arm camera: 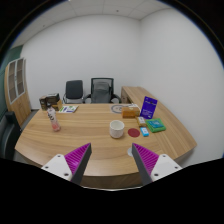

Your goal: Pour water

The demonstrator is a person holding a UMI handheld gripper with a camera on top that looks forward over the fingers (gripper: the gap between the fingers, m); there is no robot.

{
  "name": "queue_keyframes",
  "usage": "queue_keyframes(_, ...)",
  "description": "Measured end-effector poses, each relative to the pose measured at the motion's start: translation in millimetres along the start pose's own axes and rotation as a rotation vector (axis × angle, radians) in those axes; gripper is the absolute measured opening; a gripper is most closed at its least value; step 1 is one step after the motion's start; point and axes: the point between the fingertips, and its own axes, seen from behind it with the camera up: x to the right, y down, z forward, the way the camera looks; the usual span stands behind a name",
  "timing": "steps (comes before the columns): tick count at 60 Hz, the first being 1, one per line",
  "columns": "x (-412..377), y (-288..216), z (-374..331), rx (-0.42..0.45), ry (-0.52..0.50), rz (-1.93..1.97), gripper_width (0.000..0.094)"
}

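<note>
A white cup point(117, 128) stands near the middle of the wooden desk point(90, 138), beyond my fingers. A clear bottle with a pink label point(52, 120) stands at the desk's left side, farther off. My gripper point(112, 160) is open and empty, held above the desk's near edge, its magenta pads point(77, 158) wide apart. Nothing is between the fingers.
A teal object point(157, 126) and a small blue item point(145, 131) lie right of the cup. A purple box point(149, 106) and a wooden box point(129, 106) stand behind. Books point(68, 107) lie at the back left. Two black chairs point(101, 90) stand behind the desk; a cabinet point(17, 80) is at left.
</note>
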Motion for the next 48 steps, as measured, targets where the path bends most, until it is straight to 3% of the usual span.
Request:
queue_keyframes(14,-35,21,20,-0.043,-0.004,-0.043,0.0843)
queue_keyframes(28,-134,51,61,-0.066,-0.051,-0.084,0.0847)
queue_keyframes(37,-228,48,102,-0.035,-0.113,-0.065,0.0853)
queue_keyframes(48,-335,14,162,0.064,-0.180,-0.046,0.0856)
